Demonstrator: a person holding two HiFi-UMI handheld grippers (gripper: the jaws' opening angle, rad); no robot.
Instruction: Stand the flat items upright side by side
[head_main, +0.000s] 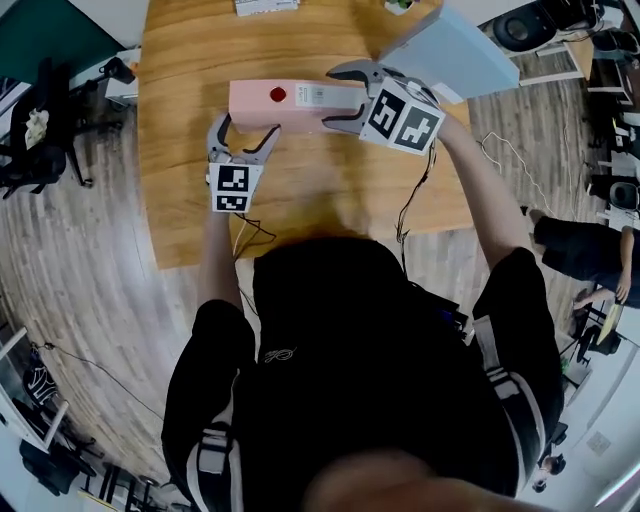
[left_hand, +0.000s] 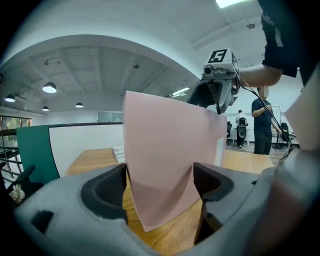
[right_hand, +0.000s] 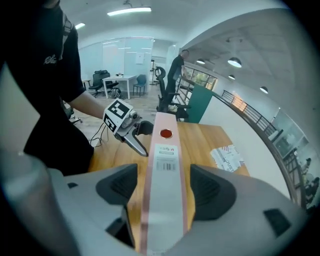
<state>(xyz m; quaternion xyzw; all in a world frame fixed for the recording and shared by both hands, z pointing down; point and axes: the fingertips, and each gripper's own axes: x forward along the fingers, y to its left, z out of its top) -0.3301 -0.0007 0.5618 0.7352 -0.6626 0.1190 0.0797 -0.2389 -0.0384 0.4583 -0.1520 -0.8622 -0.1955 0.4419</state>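
Note:
A pink binder (head_main: 285, 104) stands on its long edge on the wooden table (head_main: 180, 150), its white-labelled spine with a red dot facing up. My right gripper (head_main: 340, 97) straddles its right end. In the right gripper view the spine (right_hand: 162, 185) runs between the jaws, with a strip of wood showing beside it, so the pads are not pressing. My left gripper (head_main: 244, 135) is open at the binder's near face by its left end. In the left gripper view the pink cover (left_hand: 170, 160) faces the camera, and its lower corner dips between the wide jaws.
A pale blue flat item (head_main: 455, 50) lies at the table's back right corner. A white printed packet (head_main: 265, 6) sits at the far edge, also visible in the right gripper view (right_hand: 227, 156). Cables hang off the near edge. Chairs and a teal partition (head_main: 50, 30) surround the table.

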